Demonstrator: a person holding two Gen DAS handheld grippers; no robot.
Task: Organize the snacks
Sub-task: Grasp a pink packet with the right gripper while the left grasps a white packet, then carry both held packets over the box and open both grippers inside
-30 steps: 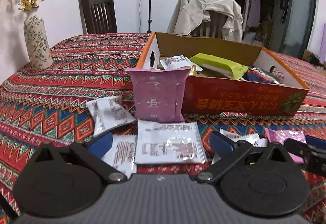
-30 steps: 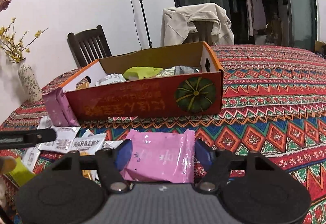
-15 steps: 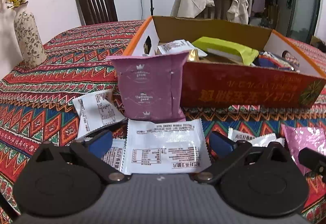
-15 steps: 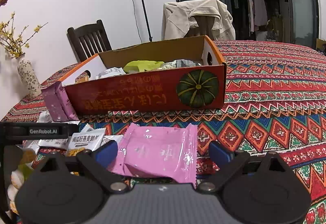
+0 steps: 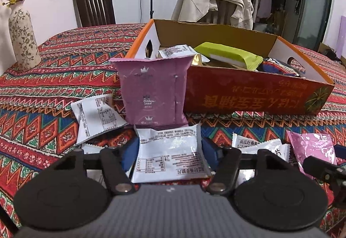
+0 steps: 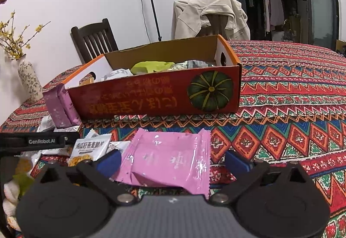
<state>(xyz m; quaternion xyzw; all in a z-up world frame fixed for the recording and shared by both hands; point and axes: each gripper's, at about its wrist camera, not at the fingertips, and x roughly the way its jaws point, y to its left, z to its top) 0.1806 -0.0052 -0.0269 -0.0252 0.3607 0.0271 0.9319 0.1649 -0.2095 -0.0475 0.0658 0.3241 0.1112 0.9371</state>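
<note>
Snacks are being gathered from the desk [image 5: 54, 78] into the cardboard box [image 5: 248, 95], and a pick-up is judged to be in hand on both sides. The left gripper [image 5: 168, 149] is closing its fingers around a white packet [image 5: 170, 151], which appears pinched and slightly buckled between them. The right gripper [image 6: 173, 161] is opening its fingers wide; a pink packet [image 6: 168, 160] lies released between them, flat on the desk just before the box. Next, a firm grip, a lift over the box wall, and a drop inside are called for.
</note>
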